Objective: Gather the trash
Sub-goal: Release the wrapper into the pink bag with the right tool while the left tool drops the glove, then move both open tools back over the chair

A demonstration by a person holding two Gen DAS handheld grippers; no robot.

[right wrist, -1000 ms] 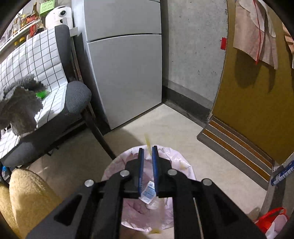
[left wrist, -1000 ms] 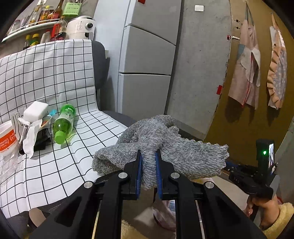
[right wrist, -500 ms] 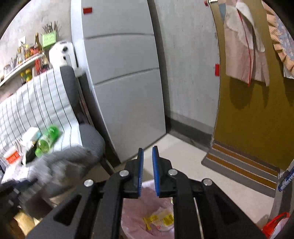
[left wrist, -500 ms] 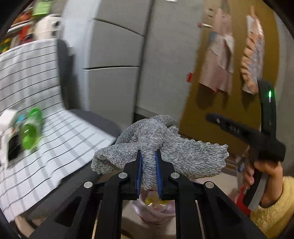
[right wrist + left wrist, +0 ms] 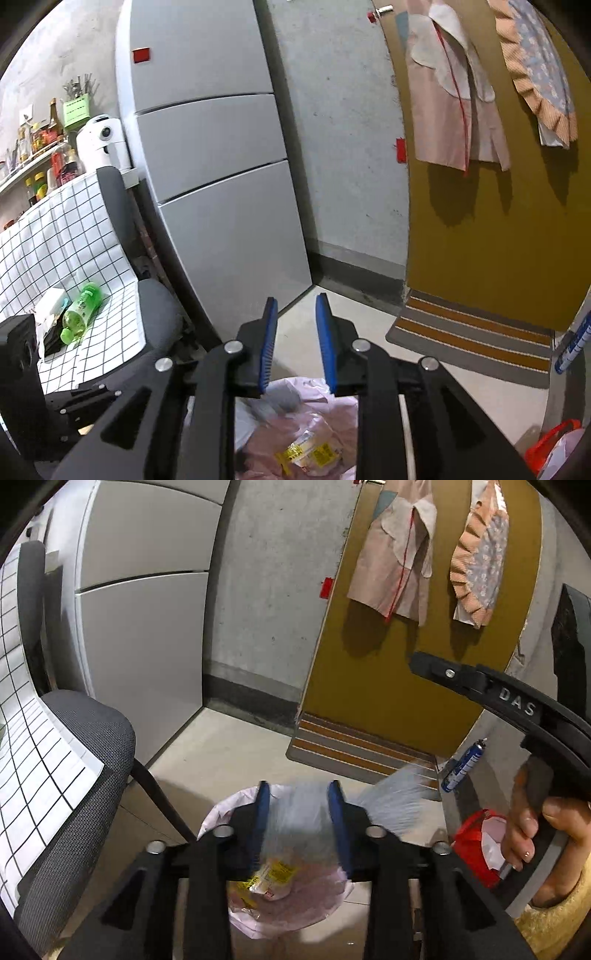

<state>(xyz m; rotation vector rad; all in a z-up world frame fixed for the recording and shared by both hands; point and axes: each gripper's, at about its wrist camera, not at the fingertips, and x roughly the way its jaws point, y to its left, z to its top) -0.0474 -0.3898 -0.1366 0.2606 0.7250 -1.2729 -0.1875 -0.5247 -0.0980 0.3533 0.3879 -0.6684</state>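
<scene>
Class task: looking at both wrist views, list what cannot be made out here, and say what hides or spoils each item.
- Grey knitted cloth, left wrist view: motion-blurred between the opening left claw.
- Pink-lined trash bin, right wrist view: rim hidden behind the empty, opening right claw.
- Green plastic bottle, right wrist view: label too small.

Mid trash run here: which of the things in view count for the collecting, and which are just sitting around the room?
For the job:
- blurred grey knitted cloth falling between the opening left gripper
- pink-lined trash bin
- yellow-printed wrapper inside it
- green plastic bottle on the checked chair cover
- empty, opening right gripper

Just around:
- grey fridge
- striped doormat
- hanging pink apron
</scene>
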